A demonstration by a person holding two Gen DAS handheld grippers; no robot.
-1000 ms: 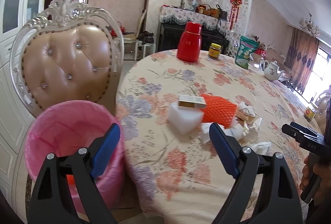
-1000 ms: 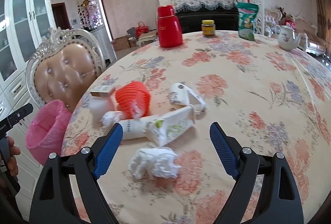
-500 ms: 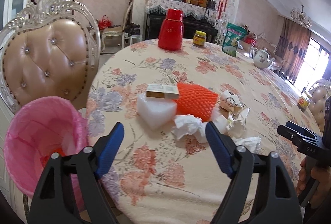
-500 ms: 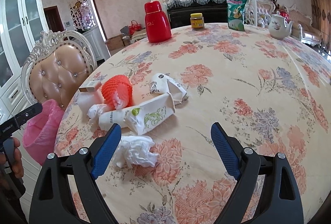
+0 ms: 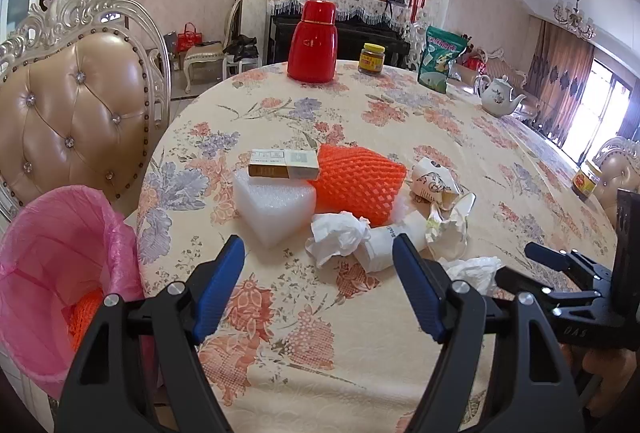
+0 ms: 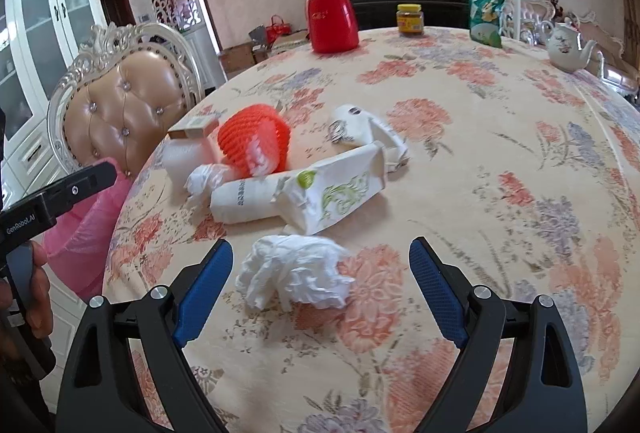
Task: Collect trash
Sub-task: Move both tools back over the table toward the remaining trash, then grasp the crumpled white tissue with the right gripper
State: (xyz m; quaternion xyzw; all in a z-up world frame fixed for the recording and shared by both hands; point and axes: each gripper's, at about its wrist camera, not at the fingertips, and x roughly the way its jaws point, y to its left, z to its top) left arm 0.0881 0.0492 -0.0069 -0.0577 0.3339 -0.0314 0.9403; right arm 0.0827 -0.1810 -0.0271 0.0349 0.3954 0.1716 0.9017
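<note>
Both wrist views low, near table edge, facing across; share trash pile (orange net).

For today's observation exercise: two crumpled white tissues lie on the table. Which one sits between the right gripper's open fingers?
The loose tissue nearest the table edge, lying apart from the pile. The other tissue is tucked against the orange foam net.

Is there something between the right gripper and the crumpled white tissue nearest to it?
Nothing visible. The right gripper is open, and the crumpled tissue lies just ahead between its fingers, on bare tablecloth.
</note>
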